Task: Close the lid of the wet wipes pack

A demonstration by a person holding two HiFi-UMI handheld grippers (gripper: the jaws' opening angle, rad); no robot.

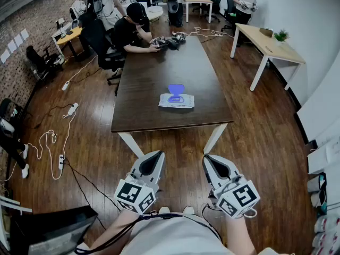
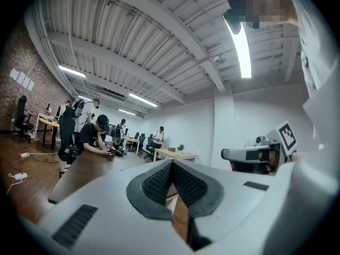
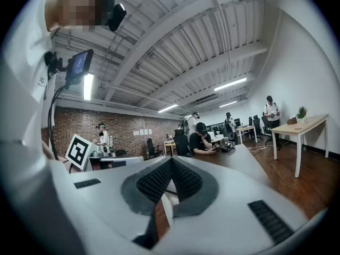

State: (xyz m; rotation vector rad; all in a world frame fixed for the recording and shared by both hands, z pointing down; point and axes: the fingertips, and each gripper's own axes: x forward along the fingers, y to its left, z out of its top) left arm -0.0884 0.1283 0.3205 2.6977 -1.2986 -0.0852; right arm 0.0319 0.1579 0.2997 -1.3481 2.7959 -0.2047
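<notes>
So, wet wipes pack [image 1: 176, 101]: lies flat on the dark table, about midway between its left and right edges and nearer its near edge than its far end; nothing touches it.
Lid [image 1: 176, 88]: blue, flipped open on the far side of the pack, not yet shut.
Dark table [image 1: 143, 84]: long, running from near to far, on white legs.
Left gripper [image 1: 158, 154]: held level at the near side, short of the table's near edge and well apart from the pack. In its own view [image 2: 171, 166] the ribbed pads [image 2: 156, 185] meet at the tips with nothing between them.
Right gripper [image 1: 208, 157]: just beside the left one, level, pointing the same way. In its own view [image 3: 171, 162] its pads [image 3: 154, 180] are pressed together too, and it is empty.
Seated person [image 1: 133, 28]: at the far left end of the dark table, bent over some dark gear (too small to tell what).
Light wooden table [image 1: 271, 47]: far right, with a small plant [image 1: 280, 35] on it.
Cables [image 1: 58, 142]: trail across the wooden floor at the left.
</notes>
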